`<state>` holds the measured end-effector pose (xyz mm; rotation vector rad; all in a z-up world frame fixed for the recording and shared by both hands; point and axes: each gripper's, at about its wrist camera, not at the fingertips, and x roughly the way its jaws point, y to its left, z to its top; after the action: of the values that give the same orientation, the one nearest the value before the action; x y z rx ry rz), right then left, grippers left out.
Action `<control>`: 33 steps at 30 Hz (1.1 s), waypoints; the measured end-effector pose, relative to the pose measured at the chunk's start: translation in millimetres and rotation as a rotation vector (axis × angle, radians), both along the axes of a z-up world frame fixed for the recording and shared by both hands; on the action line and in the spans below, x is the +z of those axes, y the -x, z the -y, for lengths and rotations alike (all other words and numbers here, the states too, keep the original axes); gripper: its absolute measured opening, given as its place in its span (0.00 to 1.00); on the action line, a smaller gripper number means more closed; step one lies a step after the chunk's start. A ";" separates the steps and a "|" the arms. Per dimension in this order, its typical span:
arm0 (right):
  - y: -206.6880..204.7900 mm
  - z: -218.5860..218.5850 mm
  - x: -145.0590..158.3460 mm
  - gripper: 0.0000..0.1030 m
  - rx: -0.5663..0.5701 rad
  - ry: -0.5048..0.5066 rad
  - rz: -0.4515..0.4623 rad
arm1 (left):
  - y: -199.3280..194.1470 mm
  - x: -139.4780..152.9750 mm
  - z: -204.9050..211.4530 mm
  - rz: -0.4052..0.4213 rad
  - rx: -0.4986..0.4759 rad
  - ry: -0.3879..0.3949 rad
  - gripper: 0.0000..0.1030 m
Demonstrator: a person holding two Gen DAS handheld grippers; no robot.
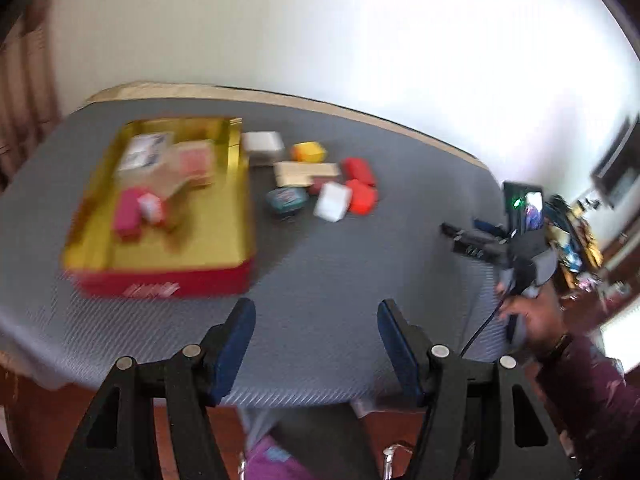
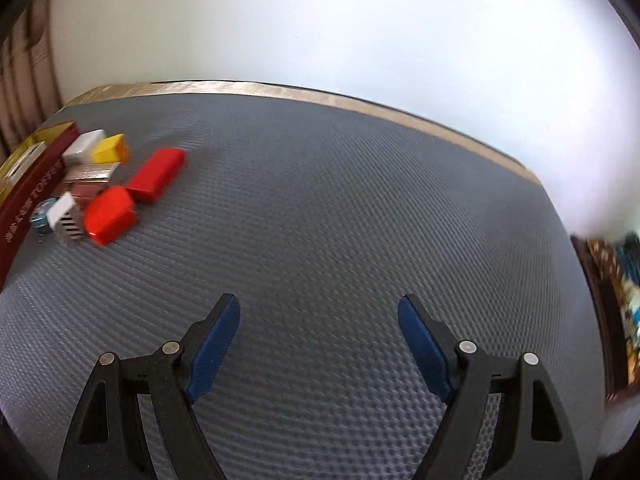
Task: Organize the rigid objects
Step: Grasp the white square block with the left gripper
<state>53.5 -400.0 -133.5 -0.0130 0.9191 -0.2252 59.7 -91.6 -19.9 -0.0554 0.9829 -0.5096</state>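
While both tools [image 1: 316, 312] [image 2: 319, 308] gape empty, red tin's [image 2: 28, 200] side reads "TOFFEE"-ish, rest too blurry.

A grey textured mat [image 2: 340, 208] covers the bench, whose tan edge [image 2: 280, 90] runs along the top under a plain white wall [image 2: 320, 20]. At the upper left of the frame hangs a brownish curtain [image 1: 24, 80]. At the right of the left wrist view sits a blurred, cluttered shelf [image 1: 576, 224].
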 end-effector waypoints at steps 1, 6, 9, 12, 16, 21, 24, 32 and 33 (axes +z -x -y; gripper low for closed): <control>1.7 2.8 -2.5 0.77 -0.003 -0.015 0.001 | -9.3 -0.4 9.9 -0.002 -0.016 -0.009 0.63; 2.1 12.2 -3.8 0.77 0.012 -0.079 0.023 | -63.4 -10.4 57.9 -0.044 -0.069 -0.048 0.63; 1.9 16.1 -6.9 0.79 0.018 -0.113 0.011 | -90.0 -14.8 83.9 -0.068 -0.113 -0.044 0.63; 3.1 19.5 -6.3 0.81 0.028 -0.141 0.024 | -112.2 -24.7 102.7 -0.074 -0.114 -0.091 0.63; 6.2 22.0 -4.3 0.82 0.033 -0.171 0.043 | -133.6 -43.7 113.5 -0.106 -0.122 -0.123 0.63; 4.1 22.2 -2.2 0.82 0.036 -0.198 0.050 | -145.6 -59.1 122.6 -0.107 -0.128 -0.172 0.63; 6.0 25.0 -2.0 0.83 0.038 -0.201 0.046 | -148.2 -63.2 126.7 -0.093 -0.140 -0.200 0.63; 4.6 25.1 -2.9 0.85 0.039 -0.206 0.044 | -159.0 -78.3 136.5 -0.119 -0.182 -0.222 0.35; 4.1 24.8 -2.9 0.85 0.038 -0.205 0.042 | -159.5 -80.8 137.3 -0.129 -0.189 -0.222 0.31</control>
<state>49.4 -424.8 -136.5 0.1631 0.8957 -0.0945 219.2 -228.9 -100.7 0.2077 1.1732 -0.5717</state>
